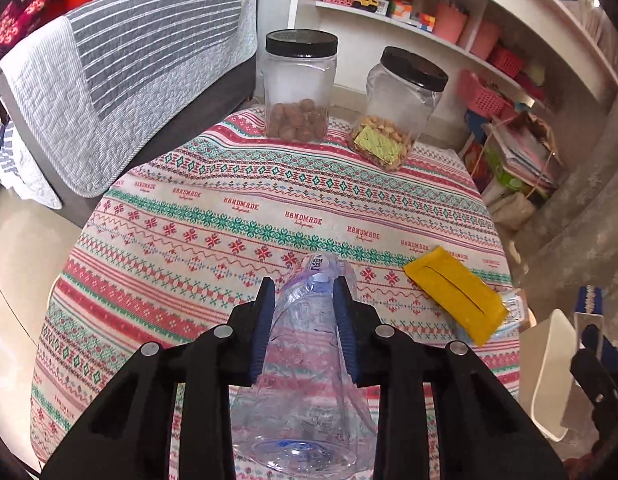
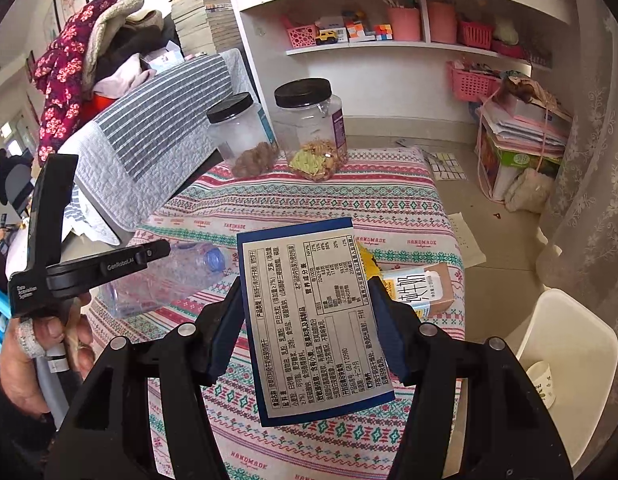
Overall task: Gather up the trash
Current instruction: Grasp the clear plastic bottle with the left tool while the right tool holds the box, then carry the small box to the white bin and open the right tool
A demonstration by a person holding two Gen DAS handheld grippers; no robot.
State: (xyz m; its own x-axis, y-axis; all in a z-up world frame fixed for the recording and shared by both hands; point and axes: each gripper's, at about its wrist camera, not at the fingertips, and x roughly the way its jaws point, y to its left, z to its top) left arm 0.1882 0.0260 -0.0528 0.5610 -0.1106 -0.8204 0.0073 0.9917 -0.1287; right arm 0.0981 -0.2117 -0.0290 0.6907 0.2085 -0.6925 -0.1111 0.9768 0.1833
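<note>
My left gripper [image 1: 304, 286] is shut on a crushed clear plastic bottle [image 1: 305, 344], which it holds above the patterned tablecloth [image 1: 213, 216] with the blue cap end pointing away. The right wrist view shows the same bottle [image 2: 165, 280] from the side, lifted at the left. My right gripper [image 2: 305, 284] is shut on a flat blue box with a printed white label [image 2: 309, 320], gripping it by its side edges. On the cloth behind that box lie a yellow packet [image 1: 455, 300] and a small milk carton [image 2: 423, 288].
Two black-lidded clear jars, one with nuts [image 1: 299, 84] and one with snacks [image 1: 401, 108], stand at the table's far edge. A white bin [image 2: 565, 360] holding a paper cup sits on the floor to the right. A sofa with a striped cover [image 1: 121, 76] is at the left, shelves behind.
</note>
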